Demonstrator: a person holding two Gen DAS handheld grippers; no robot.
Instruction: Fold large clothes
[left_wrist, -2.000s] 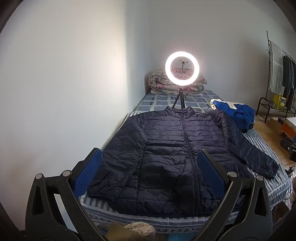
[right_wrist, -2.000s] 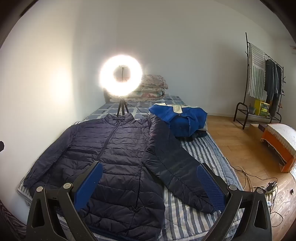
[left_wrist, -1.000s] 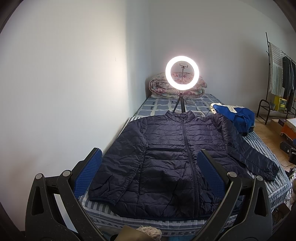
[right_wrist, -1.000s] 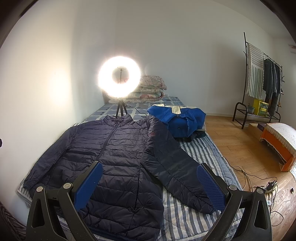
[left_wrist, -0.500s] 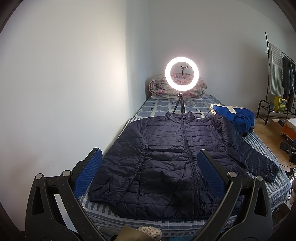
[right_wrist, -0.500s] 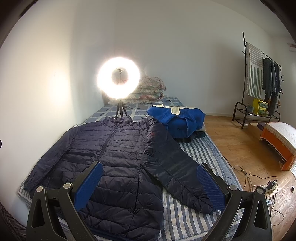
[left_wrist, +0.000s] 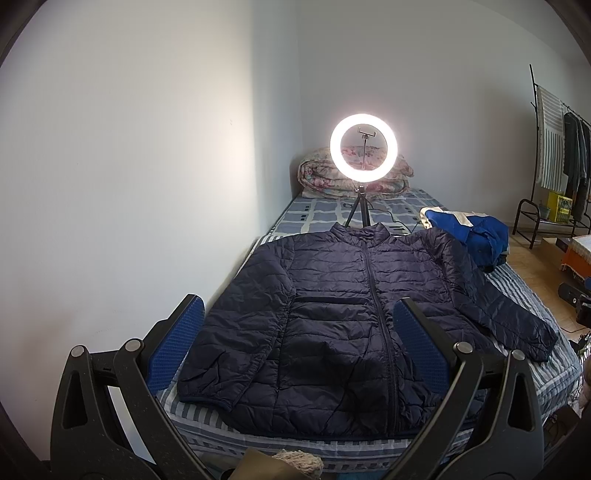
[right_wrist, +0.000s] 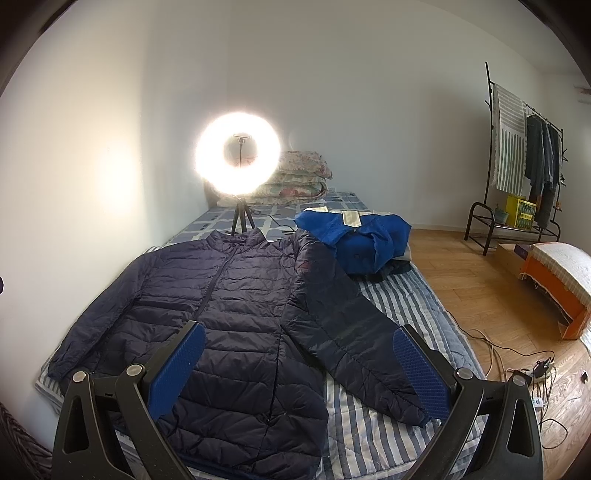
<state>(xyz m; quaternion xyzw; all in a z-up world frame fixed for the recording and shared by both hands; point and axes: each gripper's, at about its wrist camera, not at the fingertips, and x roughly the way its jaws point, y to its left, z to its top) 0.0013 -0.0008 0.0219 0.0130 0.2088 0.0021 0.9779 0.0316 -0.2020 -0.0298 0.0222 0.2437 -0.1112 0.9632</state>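
A dark navy quilted jacket (left_wrist: 354, 317) lies flat, zipped, front up on the striped bed (left_wrist: 539, 373), collar towards the far end, both sleeves spread out. It also shows in the right wrist view (right_wrist: 236, 317), with its right sleeve (right_wrist: 354, 336) angled towards the bed's edge. My left gripper (left_wrist: 297, 336) is open and empty, held above the jacket's hem at the foot of the bed. My right gripper (right_wrist: 299, 362) is open and empty, held above the hem and the right sleeve.
A lit ring light on a tripod (left_wrist: 364, 147) stands on the bed behind the collar. A crumpled blue garment (right_wrist: 354, 240) lies past the right sleeve. Folded quilts (left_wrist: 321, 177) sit at the head. A white wall runs along the left. A clothes rack (right_wrist: 524, 155) and floor cables (right_wrist: 517, 365) are at the right.
Both grippers have shifted slightly, so the jacket and ring light sit a little lower in view than two seconds ago. Both grippers stay open. The jacket has not moved.
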